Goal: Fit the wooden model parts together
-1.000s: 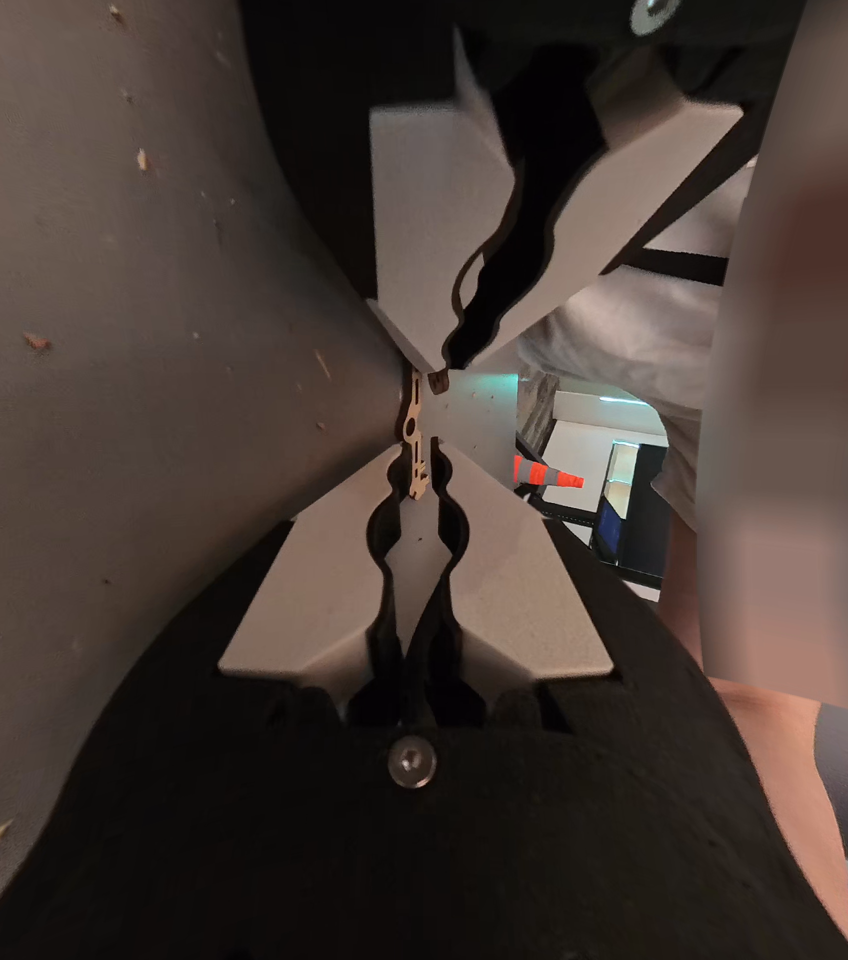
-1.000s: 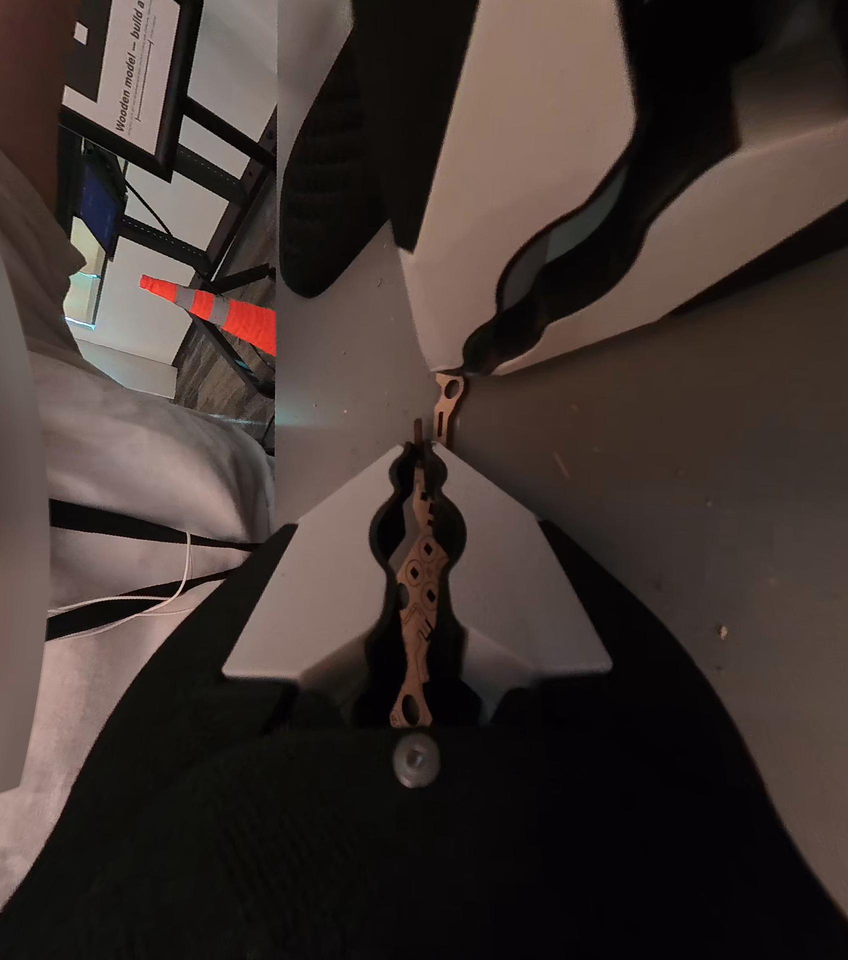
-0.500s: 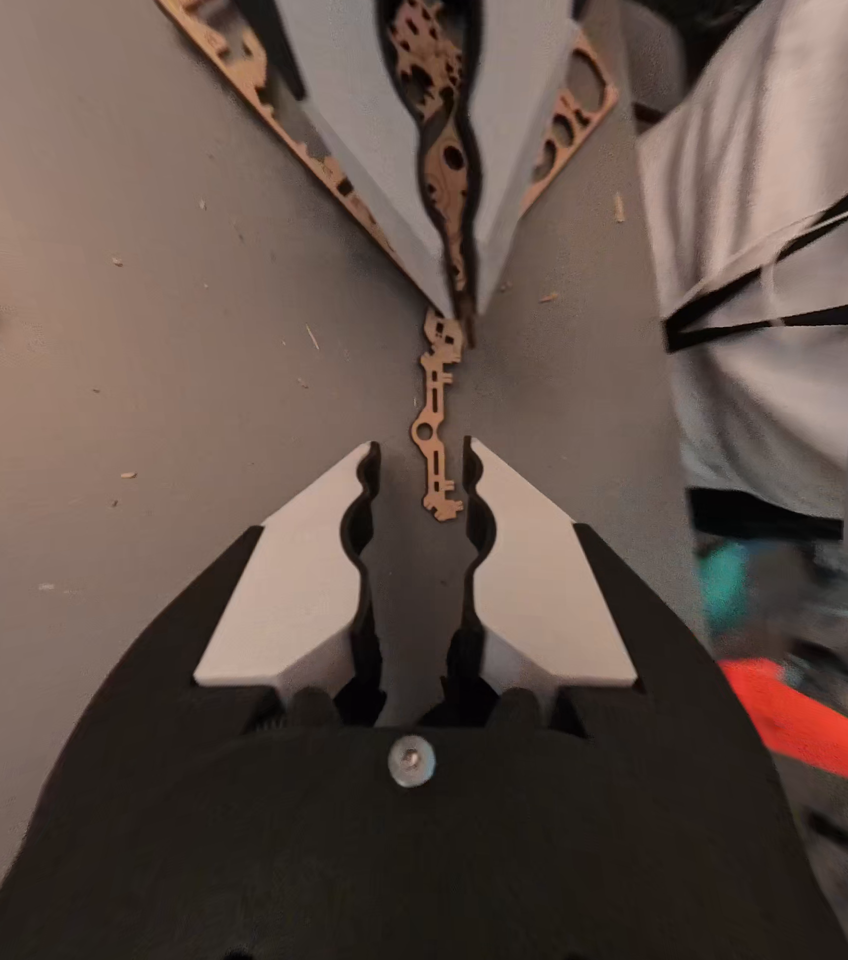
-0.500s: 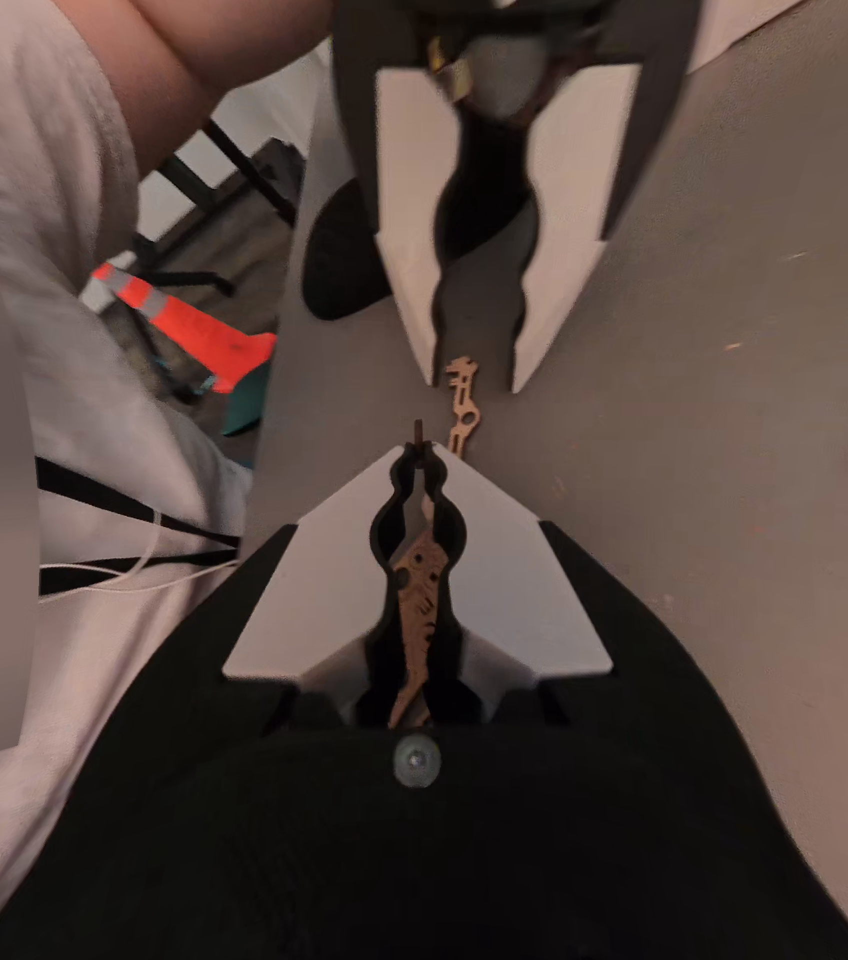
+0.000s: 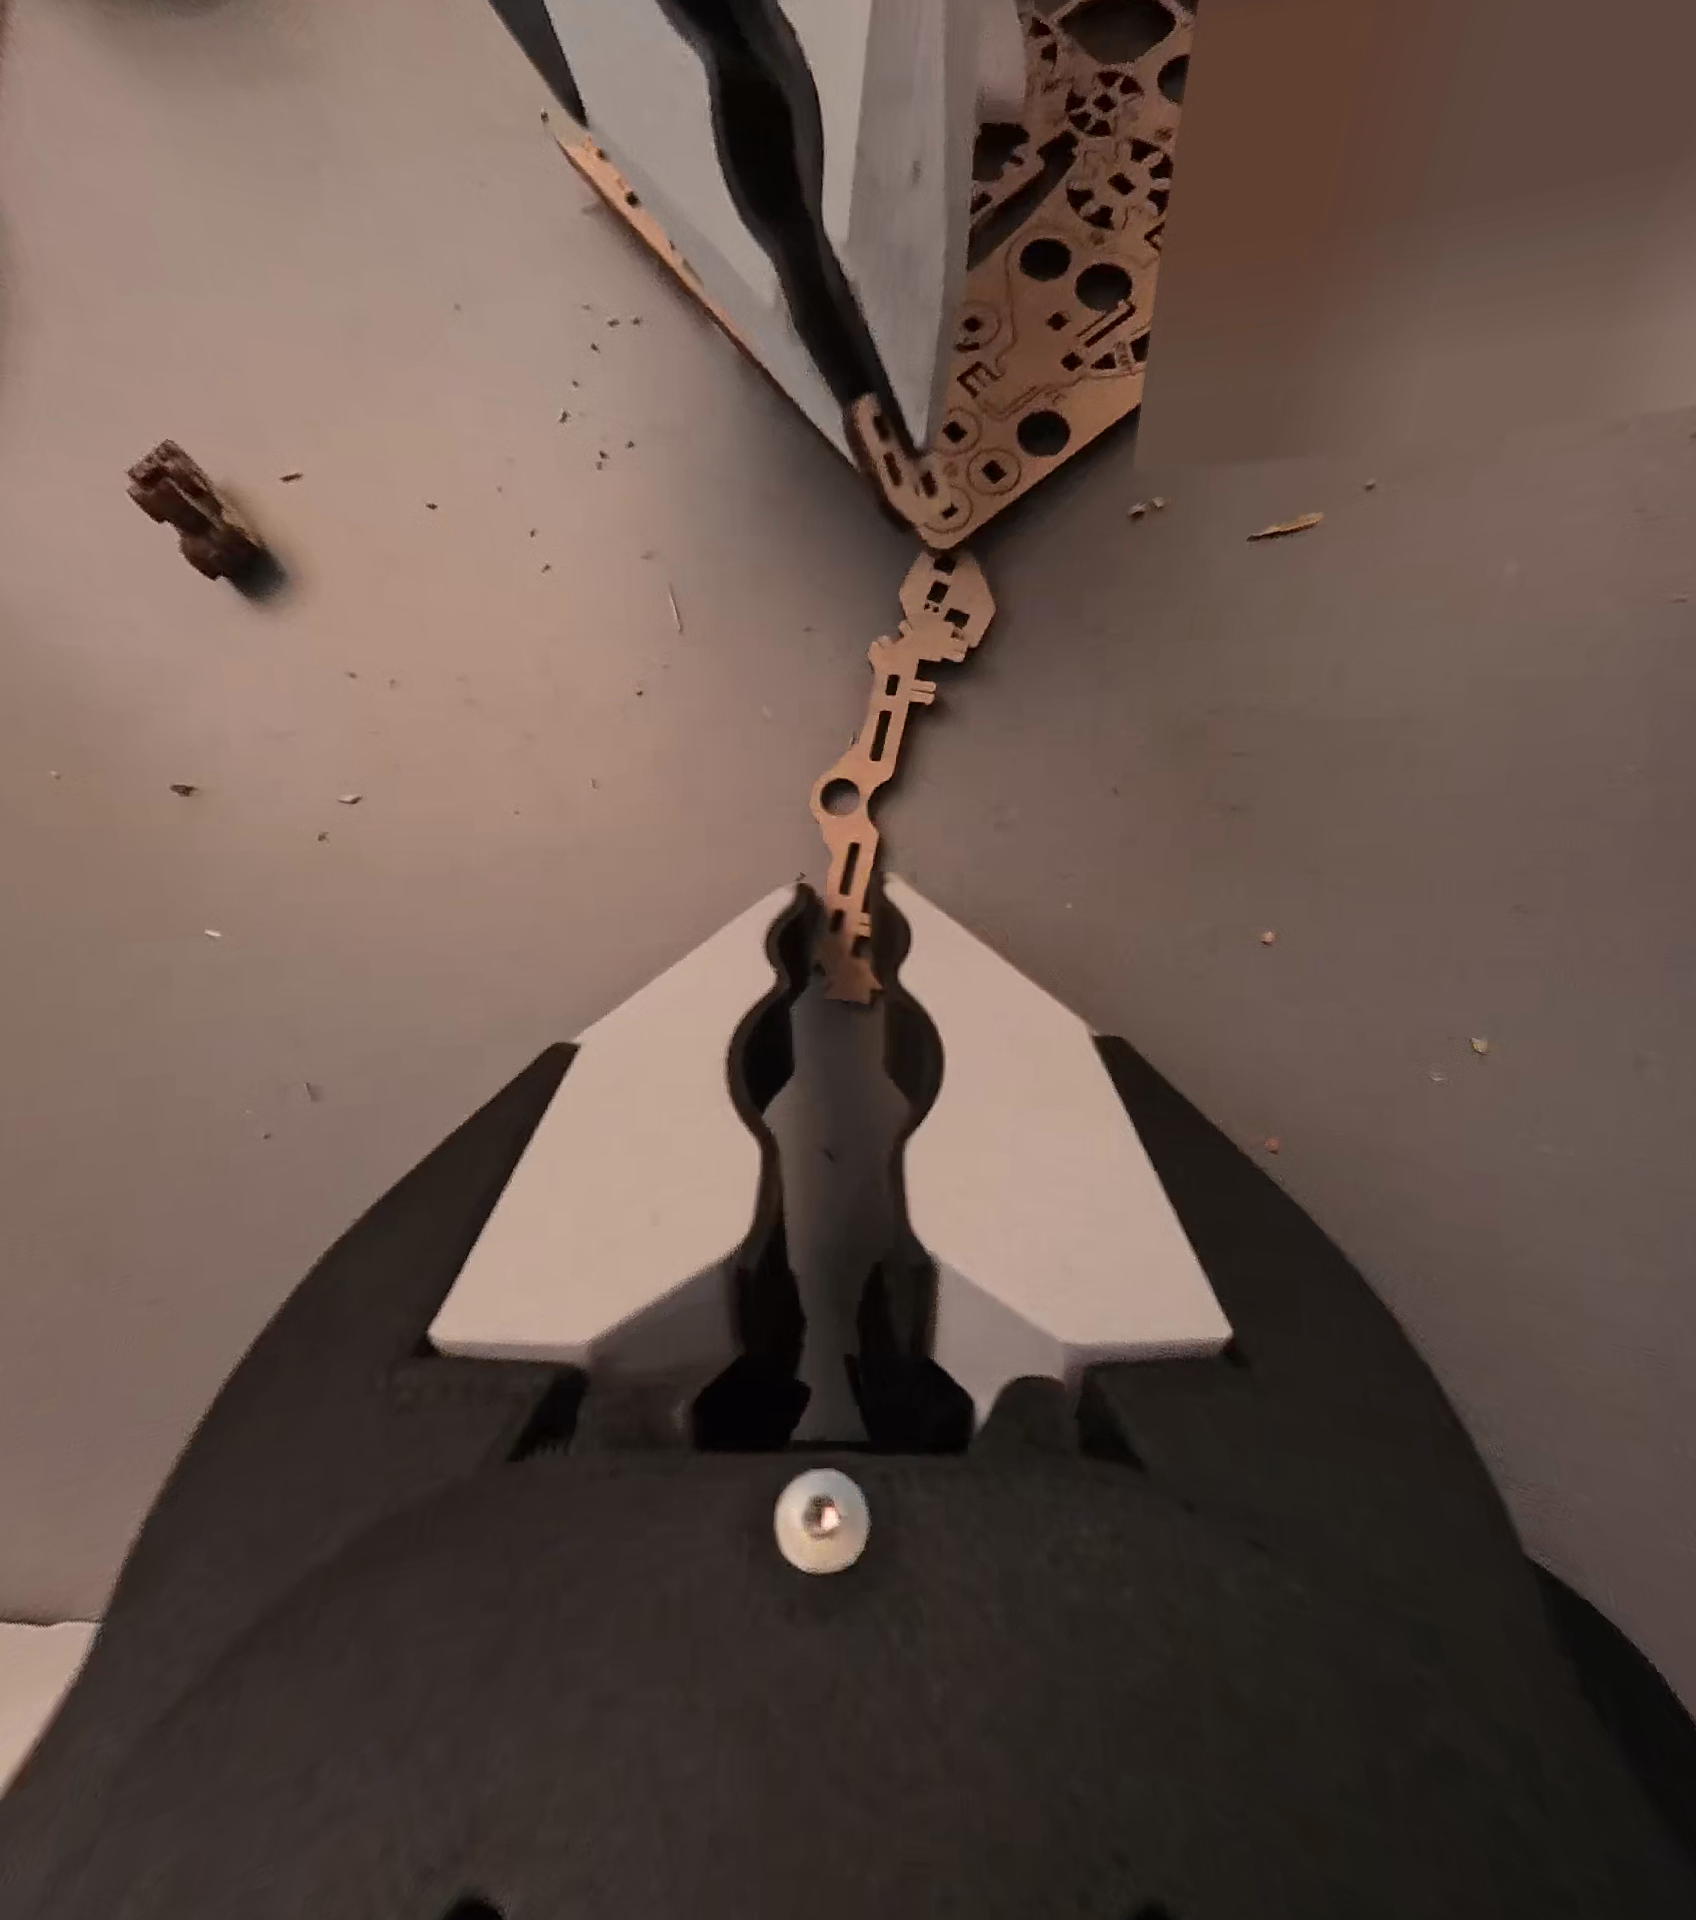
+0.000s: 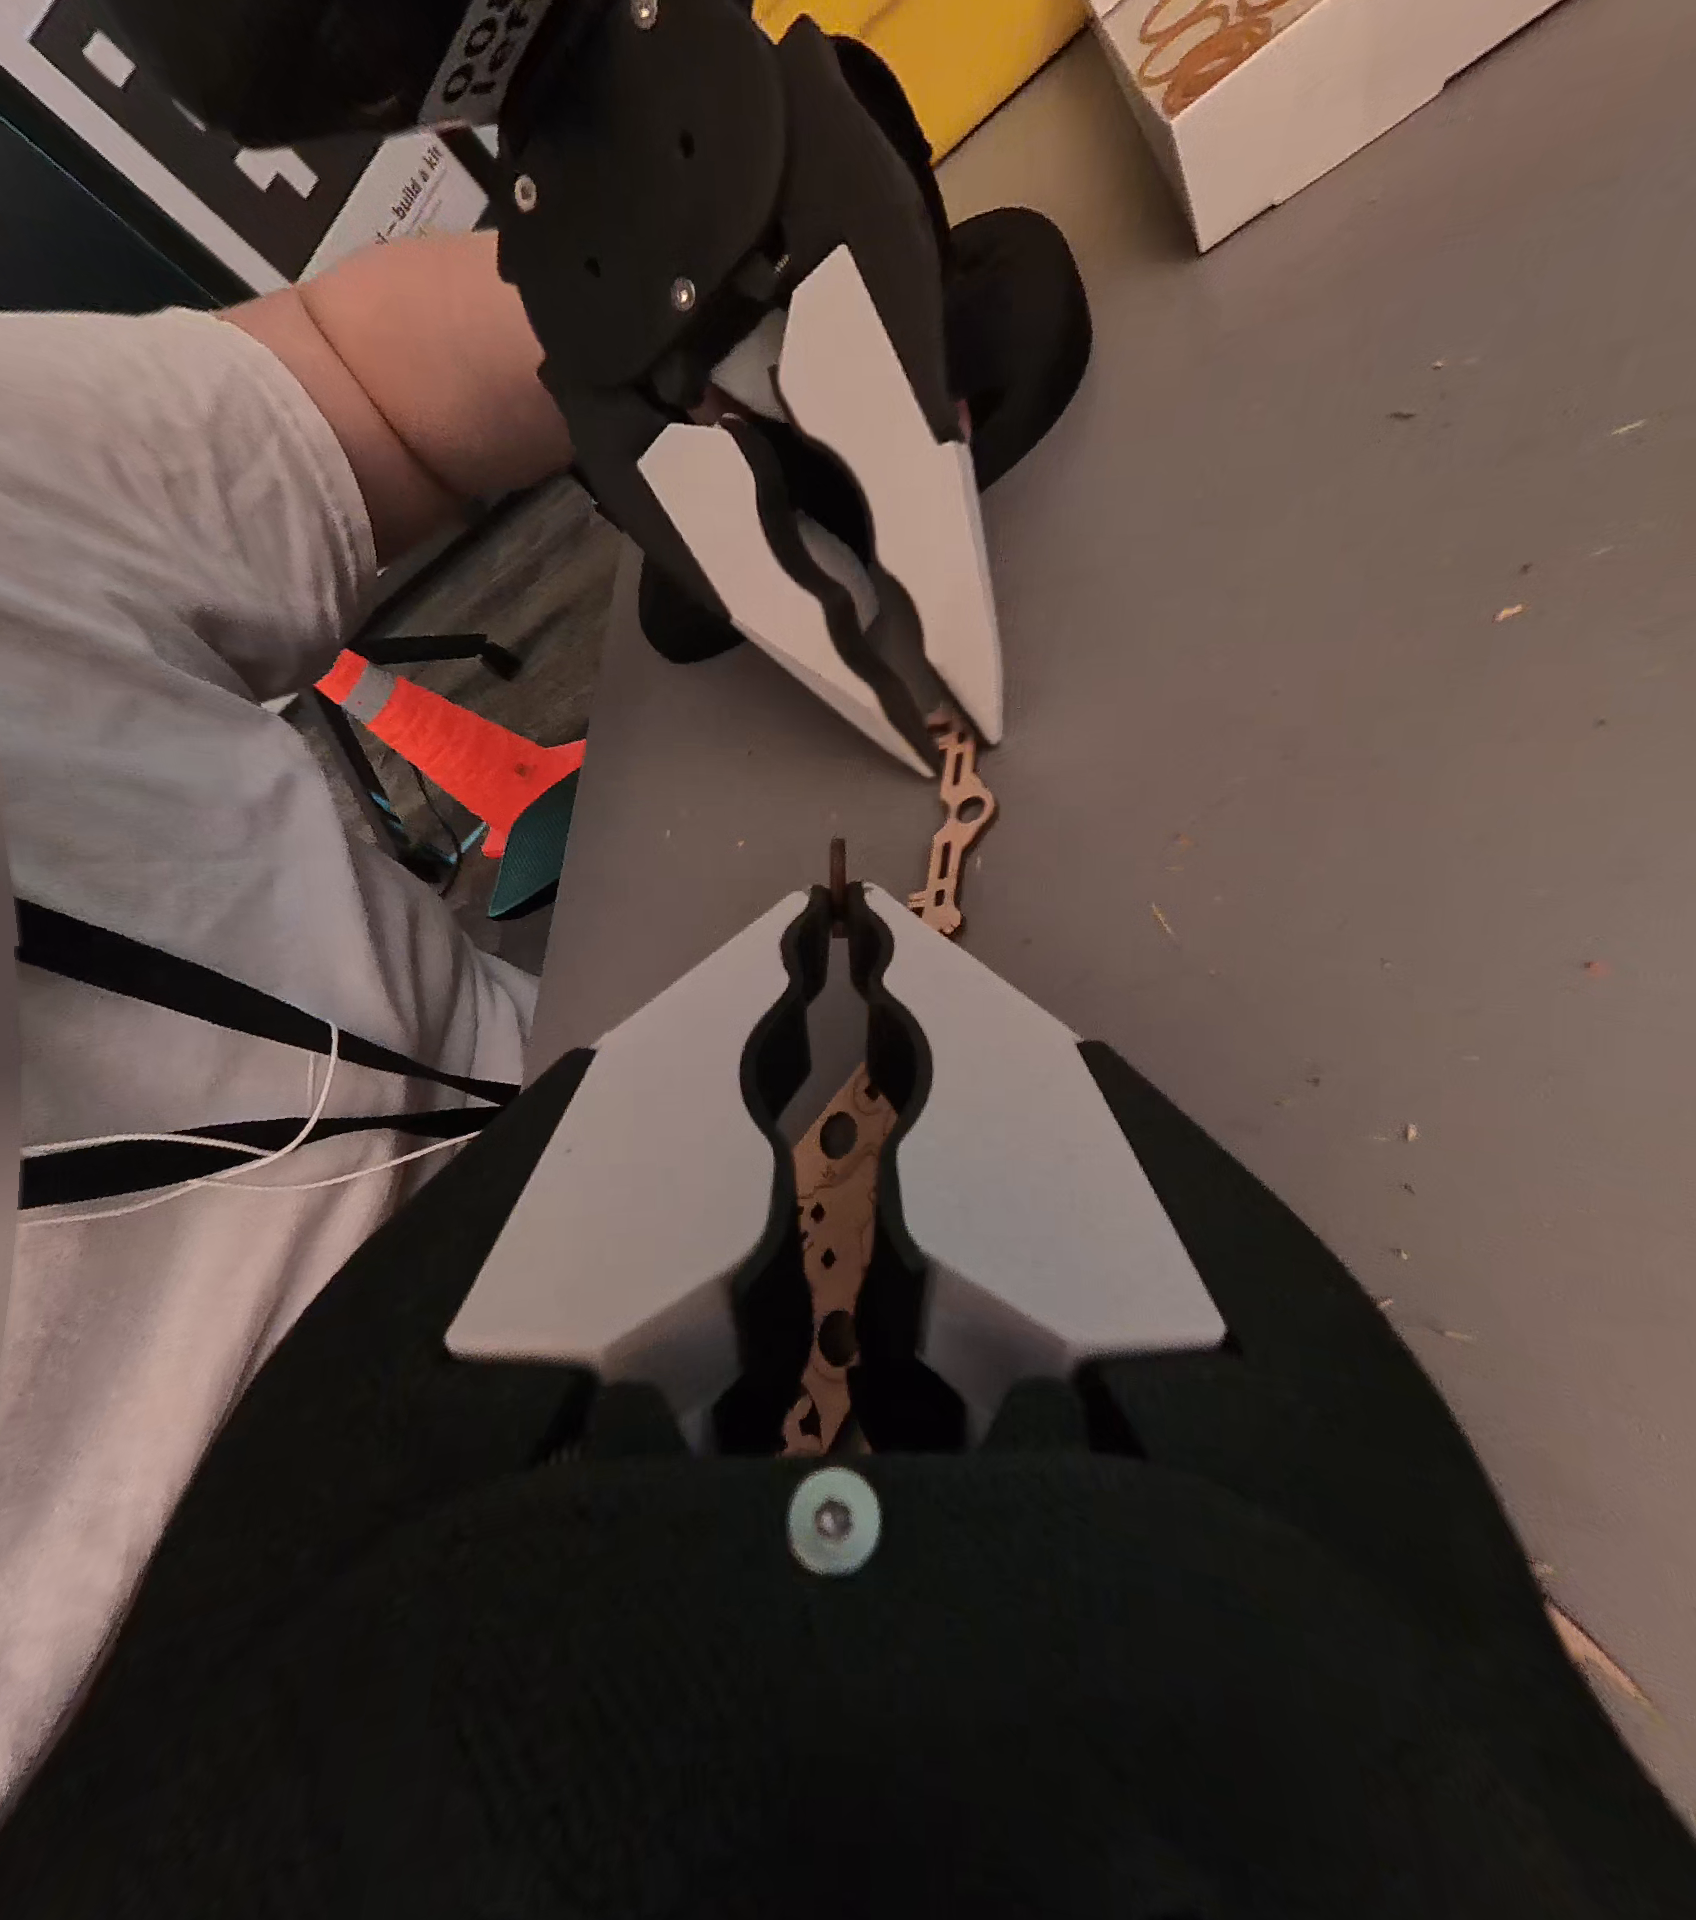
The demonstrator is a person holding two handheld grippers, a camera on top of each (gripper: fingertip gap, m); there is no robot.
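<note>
The grey worktop [image 5: 304, 727] is filling most of both views, littered with small wood splinters. In the right wrist view a person in a white garment [image 6: 148, 644] is occupying the left of the frame, with a white box [image 6: 1270, 114] at the upper right and an orange cone [image 6: 449, 732] at left of centre. The perforated wooden sheet [image 5: 1052, 301] is showing at the upper centre of the left wrist view, and the right claw [image 6: 839, 894] is sitting clamped on it, the sheet running back between its fingers in its own view. The left claw [image 5: 844, 914] is standing nearly closed, its tips pinching the near end of the slender wooden strip [image 5: 885, 748]. That strip is lying at frame centre, reaching from the left claw up to the corner of the sheet; whether it is touching the sheet cannot be determined. A small dark wooden piece [image 5: 195, 509] is lying apart at the upper left of the left wrist view.
</note>
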